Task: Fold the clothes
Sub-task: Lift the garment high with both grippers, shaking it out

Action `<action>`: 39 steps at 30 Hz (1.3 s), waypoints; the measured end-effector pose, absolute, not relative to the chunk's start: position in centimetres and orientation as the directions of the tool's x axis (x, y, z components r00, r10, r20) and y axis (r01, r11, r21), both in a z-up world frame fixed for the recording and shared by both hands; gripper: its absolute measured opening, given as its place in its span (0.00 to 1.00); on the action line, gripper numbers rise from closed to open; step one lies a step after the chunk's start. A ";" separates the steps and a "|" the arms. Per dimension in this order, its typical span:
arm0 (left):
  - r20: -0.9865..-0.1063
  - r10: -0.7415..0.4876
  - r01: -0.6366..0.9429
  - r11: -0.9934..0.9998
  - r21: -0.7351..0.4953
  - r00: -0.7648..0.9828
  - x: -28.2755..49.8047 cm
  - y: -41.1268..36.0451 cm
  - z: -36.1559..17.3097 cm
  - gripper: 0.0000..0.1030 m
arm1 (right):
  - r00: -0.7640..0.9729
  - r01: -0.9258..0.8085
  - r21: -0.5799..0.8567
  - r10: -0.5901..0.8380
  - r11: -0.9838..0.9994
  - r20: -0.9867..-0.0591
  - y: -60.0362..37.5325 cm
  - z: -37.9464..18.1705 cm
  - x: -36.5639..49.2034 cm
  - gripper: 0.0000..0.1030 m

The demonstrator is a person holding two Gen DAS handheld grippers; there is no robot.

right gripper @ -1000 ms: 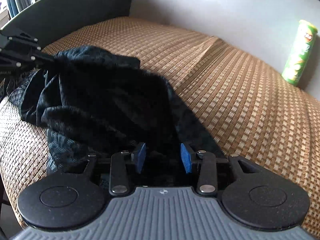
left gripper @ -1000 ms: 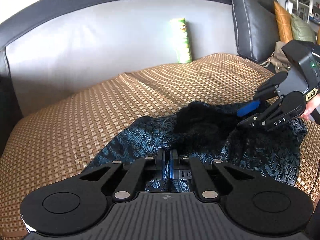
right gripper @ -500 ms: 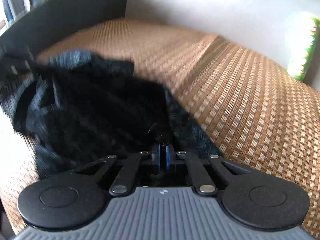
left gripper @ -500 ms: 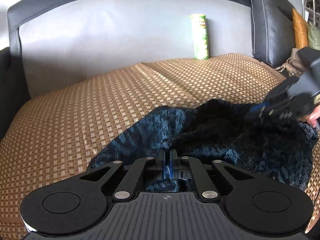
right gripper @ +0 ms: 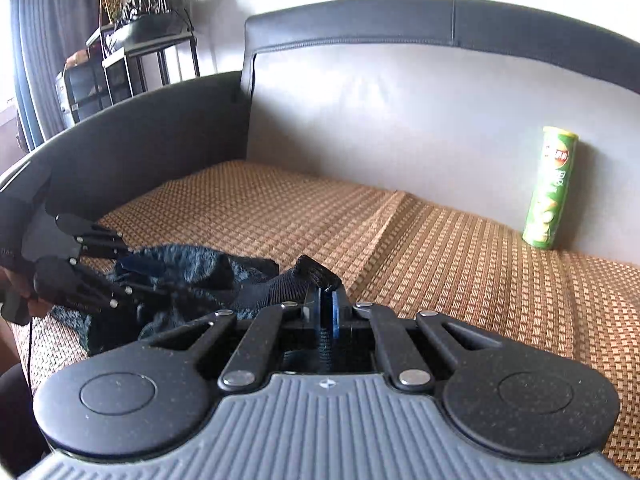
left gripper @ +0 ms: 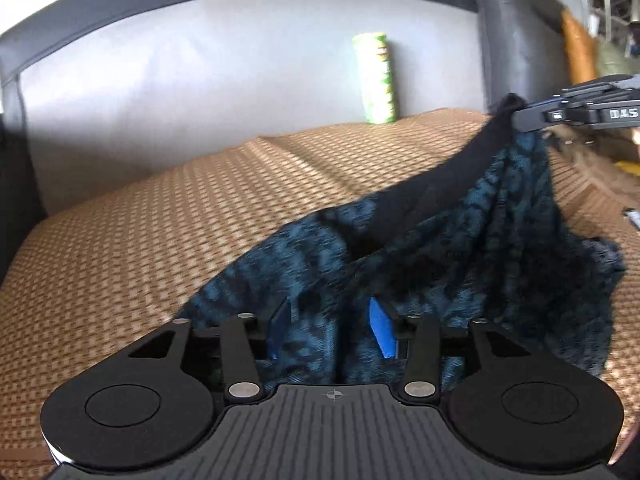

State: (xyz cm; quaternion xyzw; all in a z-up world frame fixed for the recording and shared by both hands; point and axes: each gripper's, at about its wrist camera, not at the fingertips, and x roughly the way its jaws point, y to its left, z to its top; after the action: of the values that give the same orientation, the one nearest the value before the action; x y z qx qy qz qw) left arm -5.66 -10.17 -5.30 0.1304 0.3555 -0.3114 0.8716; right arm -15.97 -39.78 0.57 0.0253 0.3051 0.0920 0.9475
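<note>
A dark blue patterned garment (left gripper: 460,248) with a black waistband lies bunched on the woven brown sofa seat (left gripper: 160,216). My right gripper (right gripper: 326,300) is shut on the black band of the garment (right gripper: 280,288) and holds that edge lifted; it shows in the left wrist view (left gripper: 520,114) at the upper right with cloth hanging from it. My left gripper (left gripper: 330,328) is open, its blue pads on either side of the cloth that lies under it. It shows in the right wrist view (right gripper: 120,276) at the left, over the garment.
A green chips can (left gripper: 376,78) stands upright against the grey sofa back (left gripper: 200,92); it also shows in the right wrist view (right gripper: 550,194). A dark armrest (right gripper: 140,140) bounds the left end. Cushions (left gripper: 576,52) lean at the right end.
My left gripper has opened and let go of the garment. My right gripper closed on the black band and lifted it up off the seat.
</note>
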 end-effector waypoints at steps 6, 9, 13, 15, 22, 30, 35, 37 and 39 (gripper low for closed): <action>-0.727 -0.457 0.666 0.746 0.001 0.513 -4.1 -12.0 -6.4 0.58 | 0.816 -0.148 0.121 0.190 0.982 -0.547 -40.1 1.0 -16.1 0.06; -0.760 -0.439 0.682 0.731 0.008 0.480 -3.6 -12.9 -7.4 0.00 | 0.820 -0.138 0.122 0.183 0.983 -0.542 -40.2 1.0 -16.3 0.06; -0.720 -0.437 0.626 0.780 -0.004 0.539 -4.4 -12.0 -5.9 0.00 | 0.824 -0.113 0.144 0.174 0.983 -0.539 -40.6 1.0 -16.7 0.06; -0.674 -0.434 0.578 0.816 -0.013 0.598 -5.0 -10.7 -3.5 0.00 | 0.829 -0.111 0.143 0.171 0.983 -0.532 -40.3 1.7 -17.4 0.06; -0.459 -0.400 0.453 0.892 0.006 0.793 -9.1 -7.2 8.8 0.00 | 0.884 -0.137 0.123 0.177 0.983 -0.432 -38.2 8.2 -20.7 0.05; -0.206 -0.384 0.403 0.914 0.054 0.900 -18.0 -6.2 20.8 0.00 | 0.959 -0.138 0.014 0.137 0.990 -0.248 -34.4 18.8 -26.5 0.05; -0.078 -0.386 0.391 0.917 0.080 0.919 -22.7 -6.1 26.1 0.00 | 0.988 -0.106 -0.037 0.101 0.994 -0.117 -33.2 25.1 -29.7 0.05; -0.032 -0.388 0.389 0.917 0.090 0.921 -24.2 -6.2 27.9 0.00 | 0.994 -0.094 -0.079 0.089 0.992 -0.064 -32.4 27.5 -30.9 0.05; 0.007 -0.384 0.381 0.918 0.104 0.923 -25.5 -6.2 29.5 0.00 | 0.997 -0.083 -0.106 0.081 0.991 -0.017 -31.8 29.6 -31.8 0.05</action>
State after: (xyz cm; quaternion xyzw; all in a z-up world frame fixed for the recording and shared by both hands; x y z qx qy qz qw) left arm -25.47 -6.17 29.52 0.0505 -0.0138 -0.1955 0.9793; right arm -31.80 -31.83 29.64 -0.0536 0.0063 0.0411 0.9977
